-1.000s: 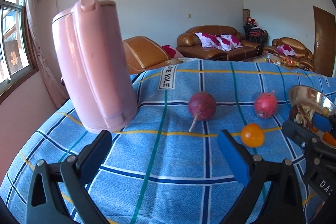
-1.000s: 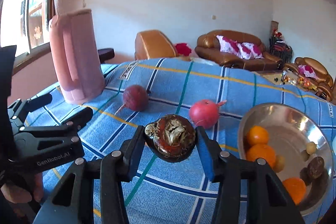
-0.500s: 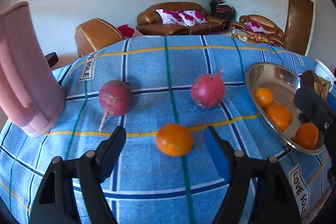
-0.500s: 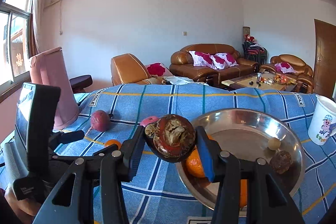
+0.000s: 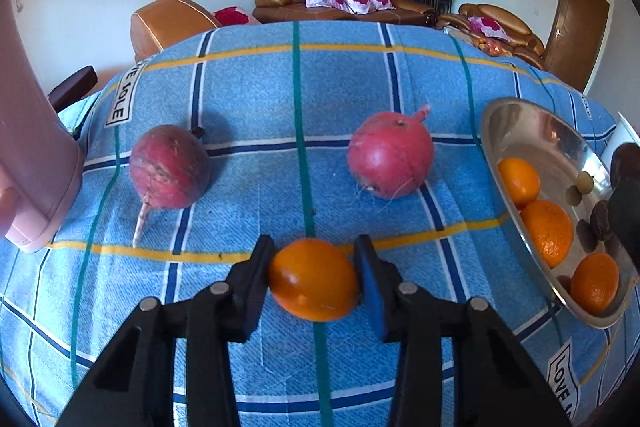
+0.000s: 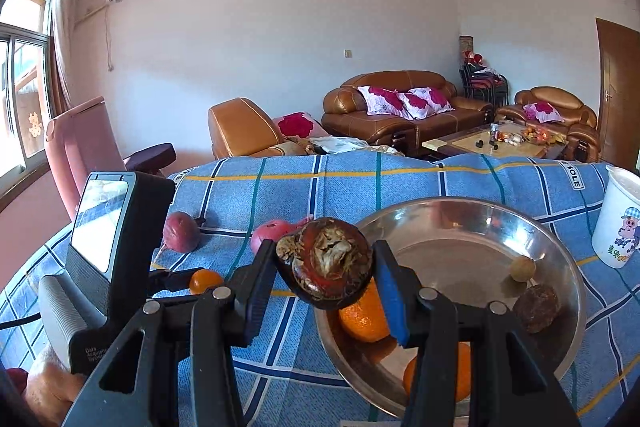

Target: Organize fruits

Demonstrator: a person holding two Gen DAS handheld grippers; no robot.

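While the round orange mandarin (image 5: 314,279) sits on the blue checked cloth (image 5: 248,99) near its front edge, the left gripper (image 5: 314,273) has just been closing around it, and its black and blue pads now appear to touch the fruit on both sides; it has not been lifted. To its right the shallow round steel bowl (image 6: 560,259) already holds three more mandarins, a small pale round fruit and some dark brown ones, so a good share of the sorting looks done. Above the near rim of that bowl, the right gripper (image 6: 326,267) is clamped on a dark brown, wrinkled round fruit with a dry papery top (image 6: 326,263), apparently ready to be dropped in. Beyond the mandarin, two red radish-like roots remain on the cloth: a dark red one with a pale tail (image 5: 168,167) to the left and a brighter pink-red one (image 5: 390,159) to the right, well apart from each other. Whether these belong in the bowl cannot be told. A pink plastic jug (image 5: 24,147) stands at the far left, and a white printed cup (image 6: 618,223) just beyond the bowl.
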